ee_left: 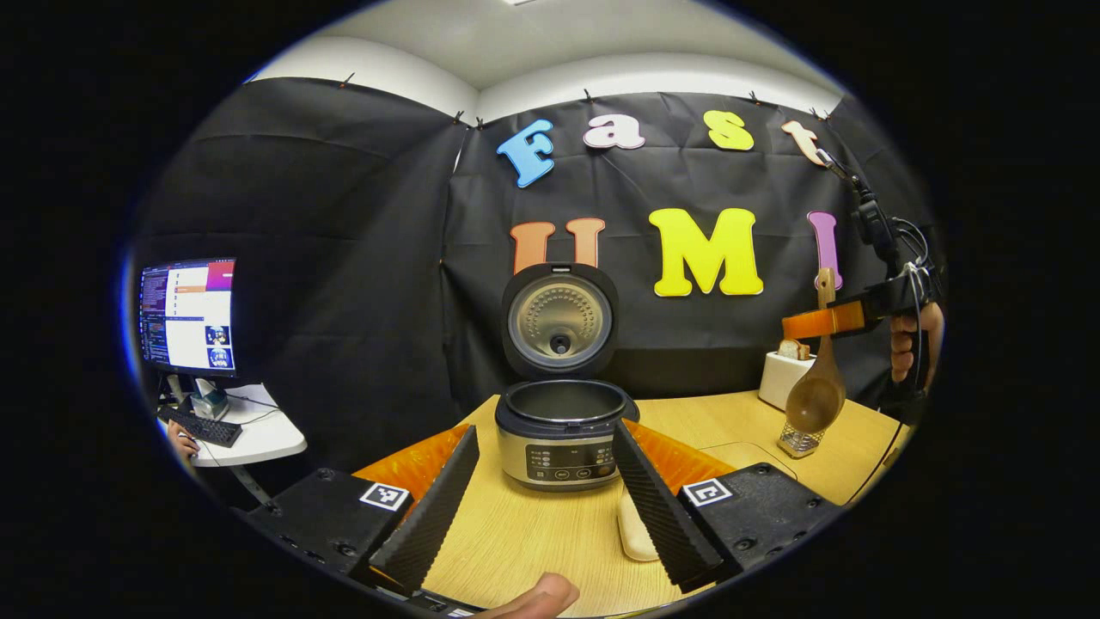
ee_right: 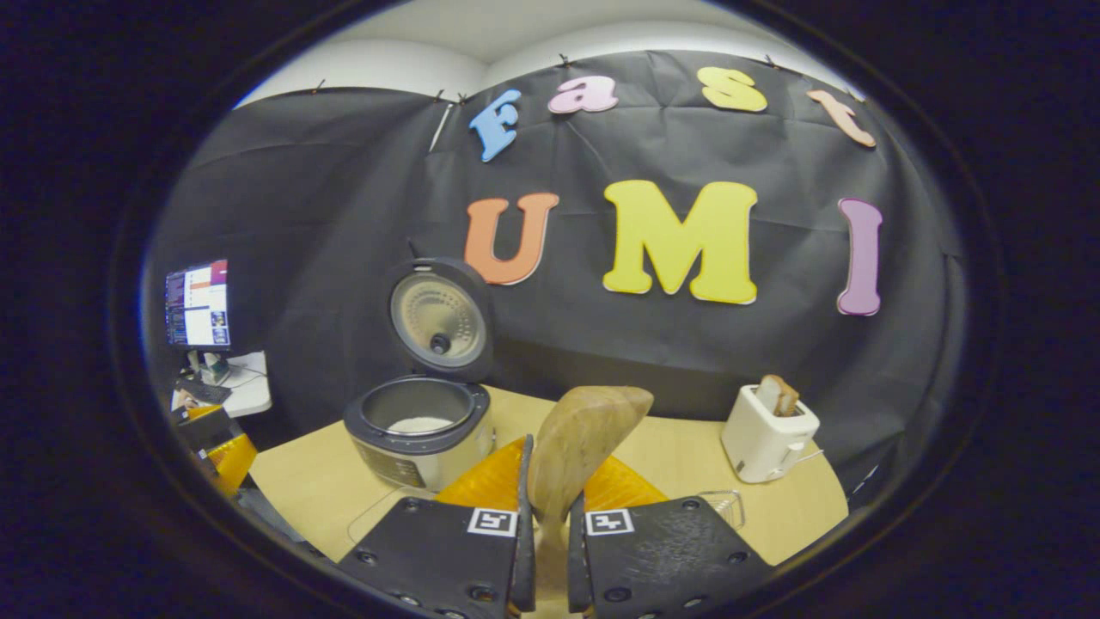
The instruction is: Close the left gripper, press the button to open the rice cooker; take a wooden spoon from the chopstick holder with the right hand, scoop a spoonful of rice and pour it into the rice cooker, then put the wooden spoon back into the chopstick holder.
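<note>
The rice cooker (ee_left: 559, 434) stands on the wooden table with its lid (ee_left: 559, 322) raised upright. My left gripper (ee_left: 546, 507) is open just in front of it, one finger on either side, touching nothing. At the far right my right gripper (ee_left: 827, 320) is shut on the handle of the wooden spoon (ee_left: 816, 391). The spoon hangs bowl down just above the chopstick holder (ee_left: 799, 440). In the right gripper view the spoon (ee_right: 584, 430) stands up between the fingers of my right gripper (ee_right: 550, 494). Something white lies inside the rice cooker (ee_right: 421, 430).
A white toaster (ee_left: 780, 374) (ee_right: 765, 434) with bread in it stands at the back right. A cream oblong object (ee_left: 634, 526) lies on the table by my left gripper's right finger. A monitor (ee_left: 187, 314) and a keyboard sit on a side desk at left.
</note>
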Available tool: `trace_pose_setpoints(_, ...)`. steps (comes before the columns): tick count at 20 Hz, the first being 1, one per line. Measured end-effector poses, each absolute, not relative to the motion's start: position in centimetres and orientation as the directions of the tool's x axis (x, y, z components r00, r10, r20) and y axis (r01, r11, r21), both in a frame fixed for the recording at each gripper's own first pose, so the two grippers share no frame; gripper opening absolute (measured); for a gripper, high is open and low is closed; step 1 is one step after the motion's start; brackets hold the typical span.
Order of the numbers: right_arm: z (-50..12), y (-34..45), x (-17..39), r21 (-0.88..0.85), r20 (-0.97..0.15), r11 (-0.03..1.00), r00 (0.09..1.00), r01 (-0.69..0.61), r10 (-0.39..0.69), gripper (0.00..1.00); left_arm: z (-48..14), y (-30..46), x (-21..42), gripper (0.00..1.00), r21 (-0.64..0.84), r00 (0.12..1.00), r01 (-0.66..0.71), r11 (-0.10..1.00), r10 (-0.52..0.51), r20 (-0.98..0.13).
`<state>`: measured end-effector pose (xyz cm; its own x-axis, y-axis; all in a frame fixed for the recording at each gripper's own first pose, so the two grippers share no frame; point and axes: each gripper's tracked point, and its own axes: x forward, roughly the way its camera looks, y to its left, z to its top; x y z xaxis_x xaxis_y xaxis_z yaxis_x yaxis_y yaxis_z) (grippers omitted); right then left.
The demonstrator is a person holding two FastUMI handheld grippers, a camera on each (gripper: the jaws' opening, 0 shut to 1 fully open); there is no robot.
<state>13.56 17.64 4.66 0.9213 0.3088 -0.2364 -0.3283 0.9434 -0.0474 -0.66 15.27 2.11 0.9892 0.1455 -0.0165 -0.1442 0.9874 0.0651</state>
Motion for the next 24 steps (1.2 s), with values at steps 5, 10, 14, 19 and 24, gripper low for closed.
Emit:
trace_pose_setpoints(5, -2.3, 23.3, 13.4, -0.042, -0.306, 0.919, 0.88, -0.393, 0.363, 0.14, 2.2, 14.7, -0.7, 0.99, 0.061, 0.992, -0.122, 0.991, 0.123, -0.013)
trace_pose_setpoints(10, -8.0, 23.6, 16.1, -0.121, -0.381, 0.946, 0.894, -0.301, 0.236, 0.14, 1.5, 15.0, -0.3, 0.99, 0.095, 0.99, -0.139, 0.986, 0.142, -0.027)
trace_pose_setpoints(14, -10.3, 23.3, 17.9, -0.121, -0.43, 0.965, 0.888, -0.234, 0.161, 0.14, 1.4, 14.9, -0.2, 1.0, 0.093, 0.991, -0.128, 0.987, 0.131, -0.033)
trace_pose_setpoints(19, -11.4, 23.7, 17.8, -0.13, -0.484, 0.98, 0.872, -0.15, 0.07, 0.15, 0.9, 15.1, 0.0, 0.99, 0.073, 0.992, -0.117, 0.99, 0.12, -0.048)
trace_pose_setpoints(24, -12.2, 27.6, 14.9, -0.017, -0.533, 0.977, 0.828, -0.213, 0.172, 0.15, 0.9, 15.3, -0.1, 0.99, 0.06, 0.991, -0.118, 0.991, 0.121, -0.054)
